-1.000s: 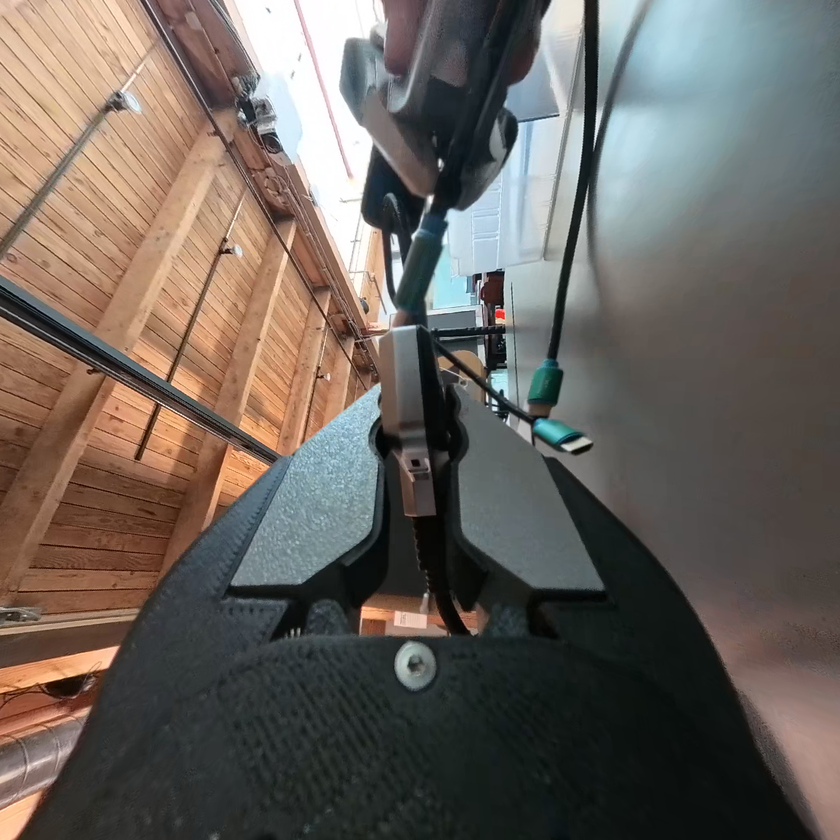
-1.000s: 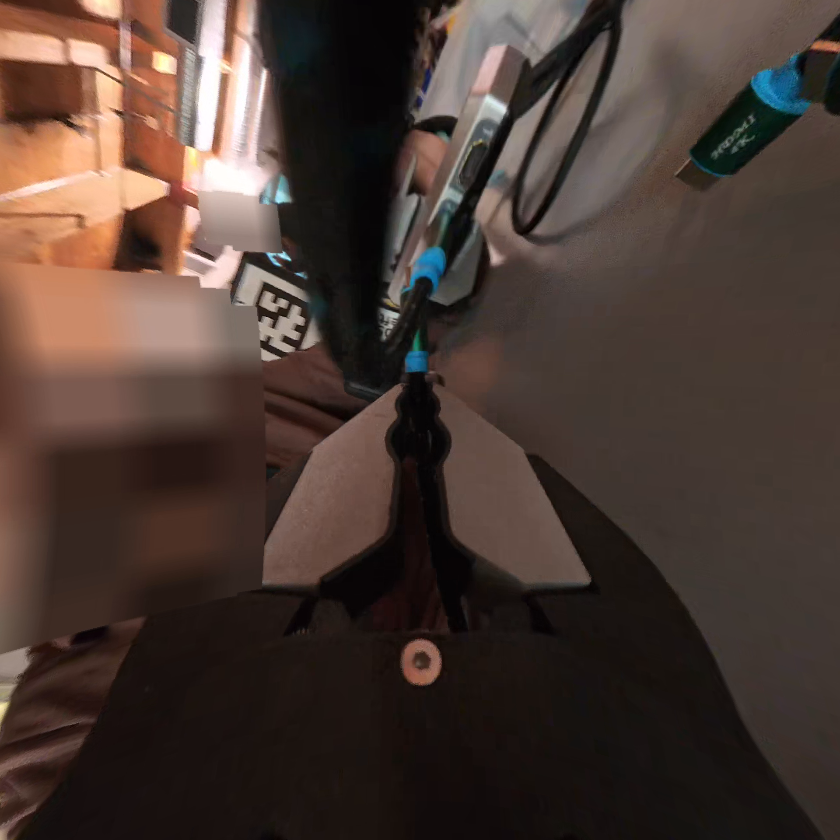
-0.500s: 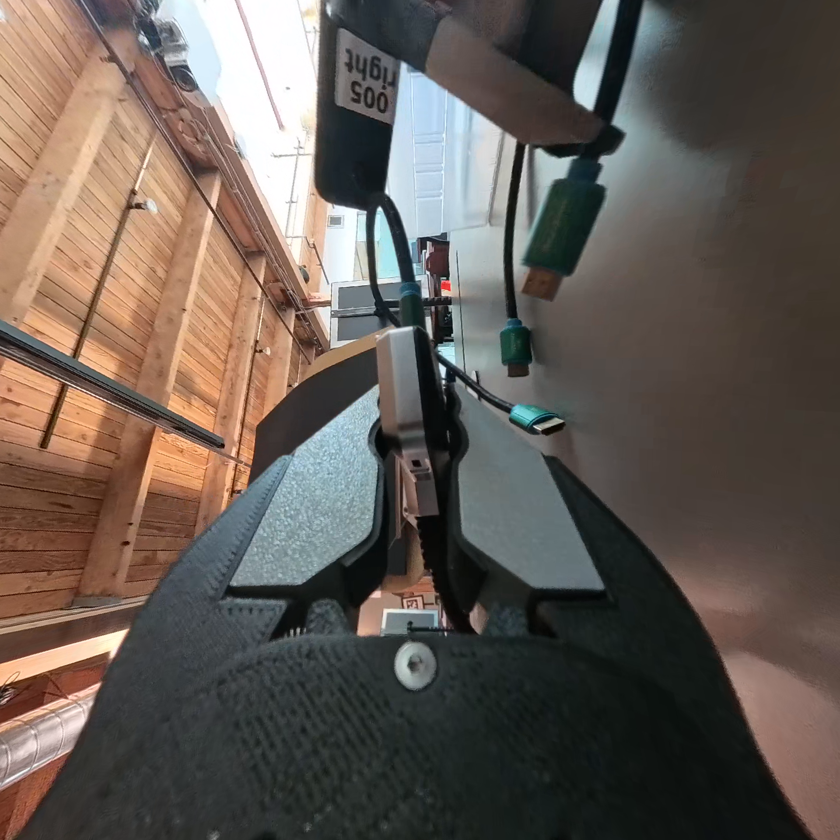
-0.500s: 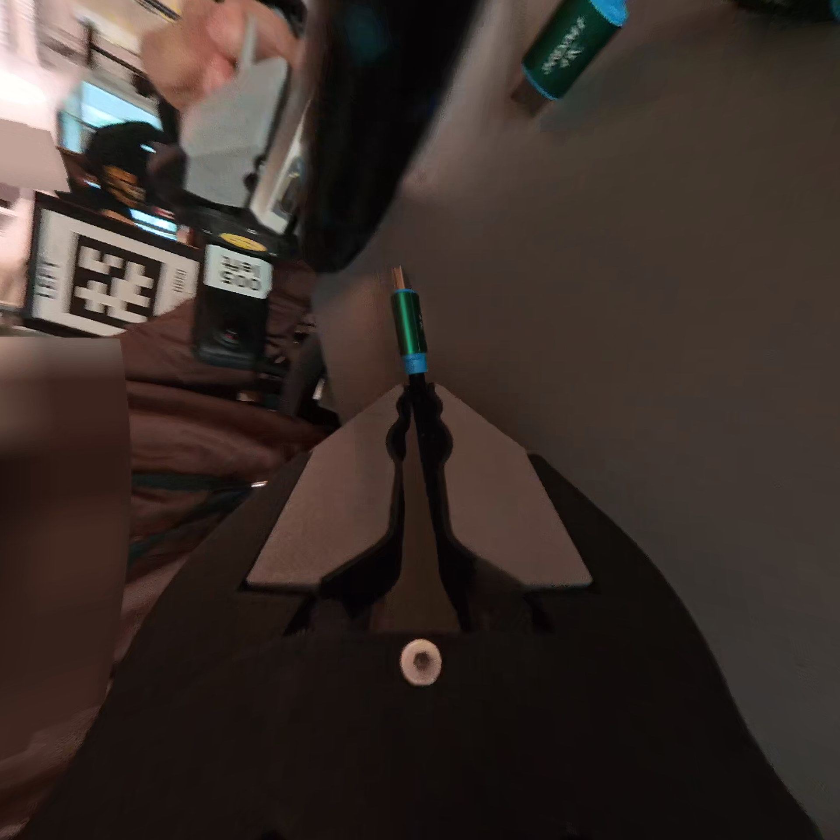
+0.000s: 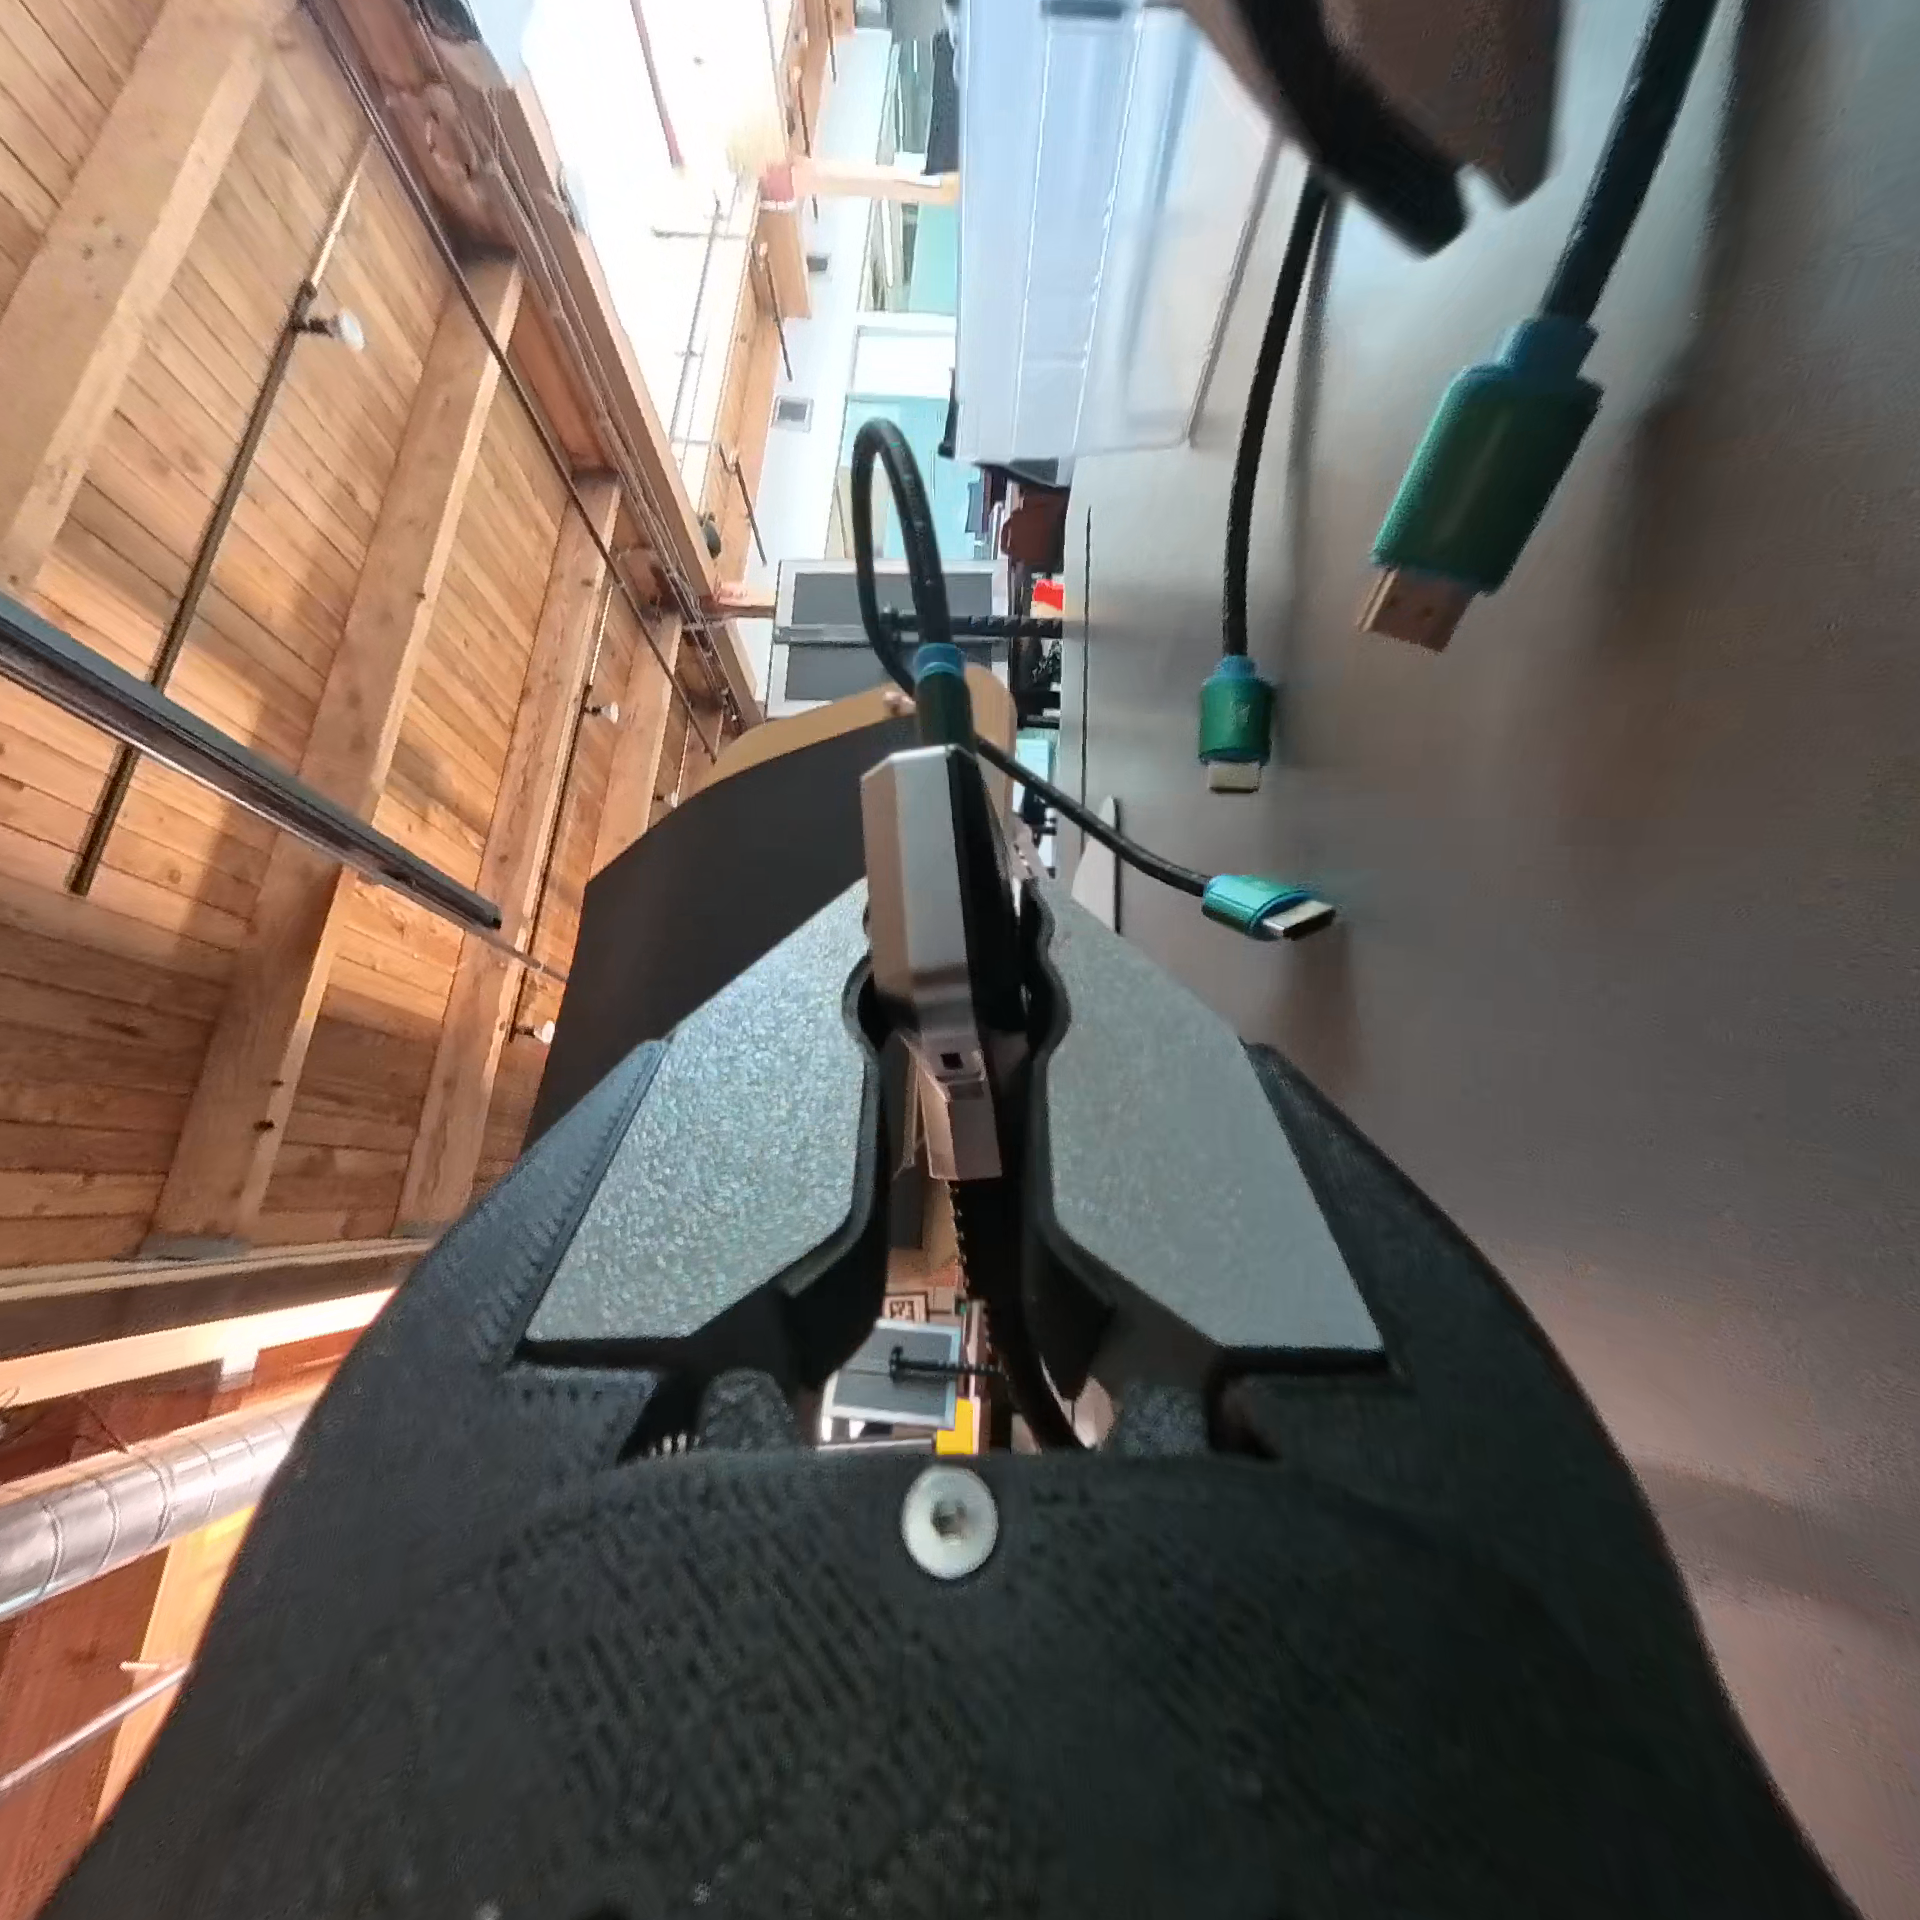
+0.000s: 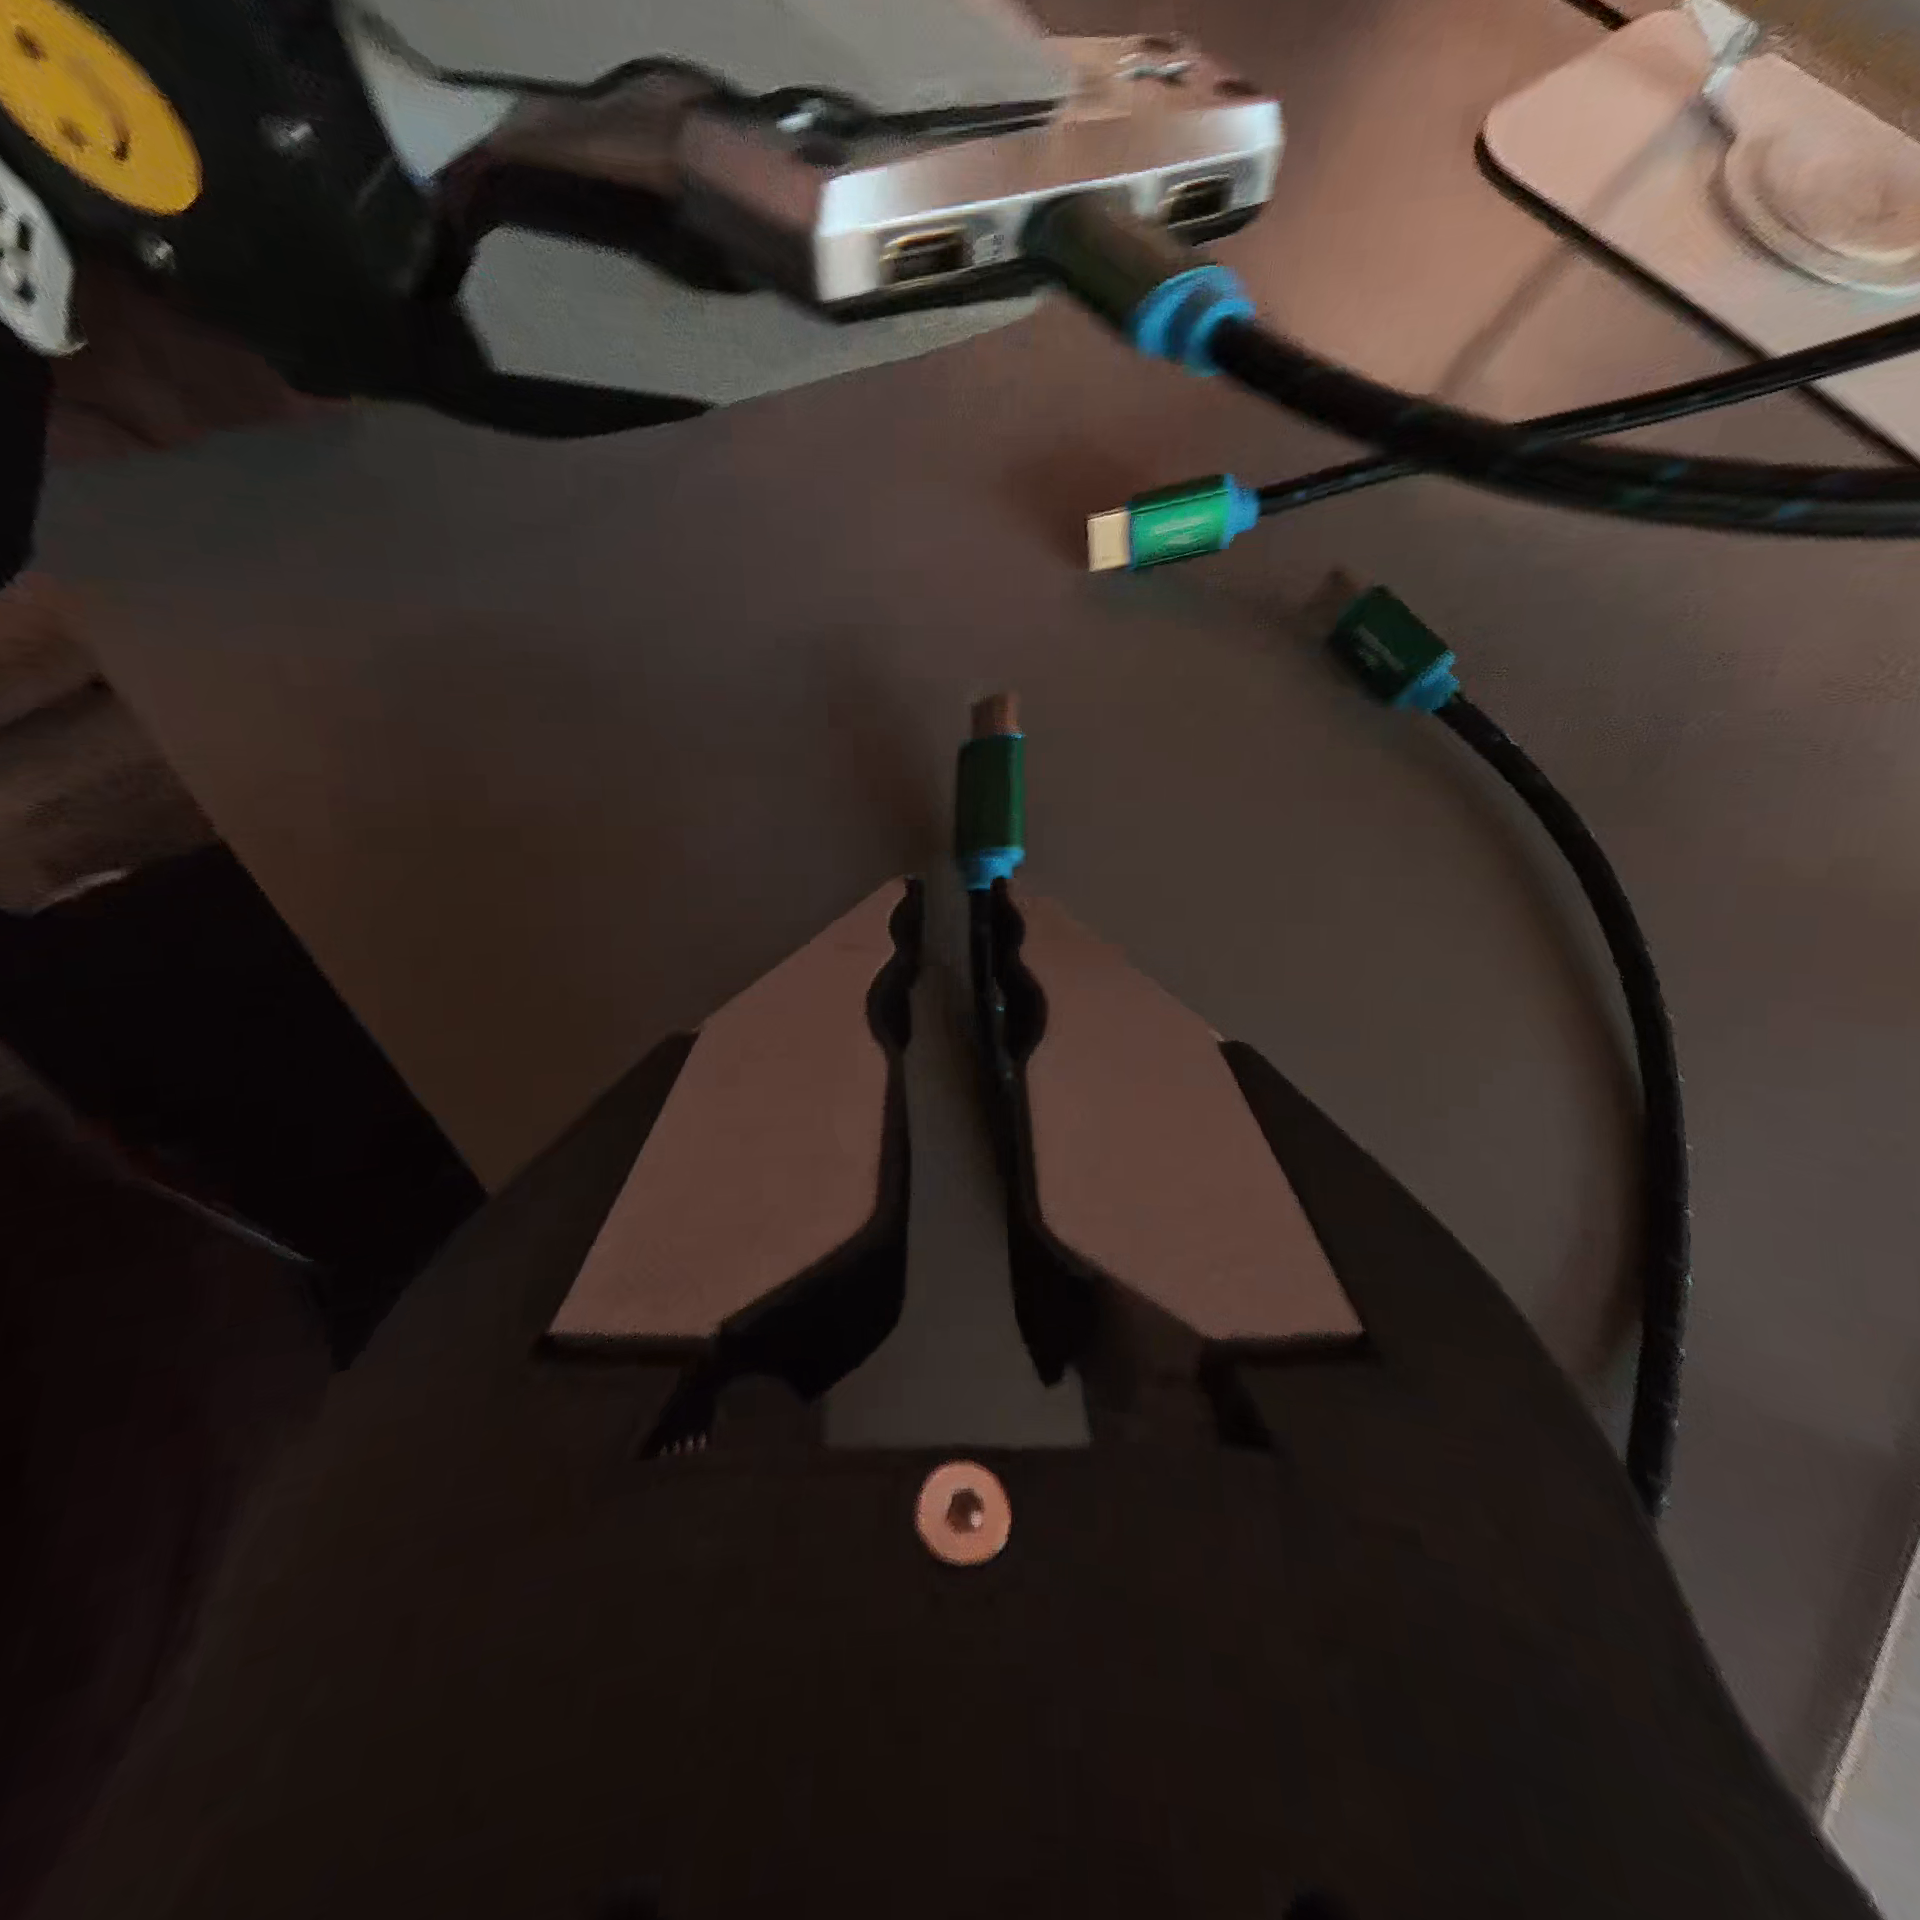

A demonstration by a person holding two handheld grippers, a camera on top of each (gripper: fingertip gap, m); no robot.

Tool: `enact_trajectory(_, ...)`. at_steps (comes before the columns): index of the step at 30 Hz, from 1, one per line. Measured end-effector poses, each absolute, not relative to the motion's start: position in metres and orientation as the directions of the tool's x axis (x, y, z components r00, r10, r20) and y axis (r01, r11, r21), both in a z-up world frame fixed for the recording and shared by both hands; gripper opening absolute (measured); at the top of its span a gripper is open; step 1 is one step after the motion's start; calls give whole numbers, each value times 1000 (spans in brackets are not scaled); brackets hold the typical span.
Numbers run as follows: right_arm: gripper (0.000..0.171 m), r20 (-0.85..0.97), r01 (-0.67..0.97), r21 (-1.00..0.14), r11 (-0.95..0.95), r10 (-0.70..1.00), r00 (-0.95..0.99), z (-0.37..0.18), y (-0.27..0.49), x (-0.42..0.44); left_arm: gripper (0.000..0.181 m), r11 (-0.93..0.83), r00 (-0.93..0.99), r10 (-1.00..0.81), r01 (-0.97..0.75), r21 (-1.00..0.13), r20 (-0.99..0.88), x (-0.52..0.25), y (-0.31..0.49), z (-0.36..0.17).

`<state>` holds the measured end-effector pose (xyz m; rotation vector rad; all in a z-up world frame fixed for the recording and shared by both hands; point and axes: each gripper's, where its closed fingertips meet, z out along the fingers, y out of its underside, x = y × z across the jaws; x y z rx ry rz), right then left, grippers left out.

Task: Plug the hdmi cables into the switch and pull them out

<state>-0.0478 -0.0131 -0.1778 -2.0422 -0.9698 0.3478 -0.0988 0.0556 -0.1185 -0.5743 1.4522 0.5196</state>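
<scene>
My left gripper [image 5: 951,925] is shut on the silver HDMI switch [image 5: 909,862] and holds it above the dark table. One green plug [image 5: 940,696] sits in the switch's middle port. In the right wrist view the switch [image 6: 1039,218] is at the top, with the plugged cable [image 6: 1122,281] in it. My right gripper [image 6: 961,894] has its jaws slightly apart. A black cable lies loose against its right finger, and that cable's green plug [image 6: 992,790] points forward just over the table. Two more green plugs [image 6: 1174,530] [image 6: 1387,644] lie loose on the table.
A light wooden board [image 6: 1610,187] with a glass [image 6: 1818,187] on it sits at the far right of the table. A clear plastic bin [image 5: 1091,260] stands beyond the table. The table's edge [image 6: 1870,1507] runs along the lower right. A person's dark clothing is at the left. The left gripper's tips are roughly 11 centimeters from the right gripper's.
My right gripper pulled its plug out of the switch, swung away over the table, and its jaws have parted a little. My left gripper kept hold of the switch.
</scene>
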Motion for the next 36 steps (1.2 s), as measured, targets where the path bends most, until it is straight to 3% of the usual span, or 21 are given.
enact_trajectory(8,12,275,630,-718,-296,711,648,-193,1,-59,21,751,55,-39,-657,-66,-998,-101,59,-121)
enact_trajectory(23,21,326,662,-696,-279,698,638,-195,10,-58,21,742,72,-82,-661,-109,-994,-104,63,-121)
enact_trajectory(27,14,314,667,-688,-287,711,630,-203,9,-61,21,741,69,-87,-662,-111,-994,-104,63,-122)
enact_trajectory(36,19,399,702,-679,-215,695,598,-190,6,-63,21,738,74,-102,-663,-125,-992,-104,64,-122)
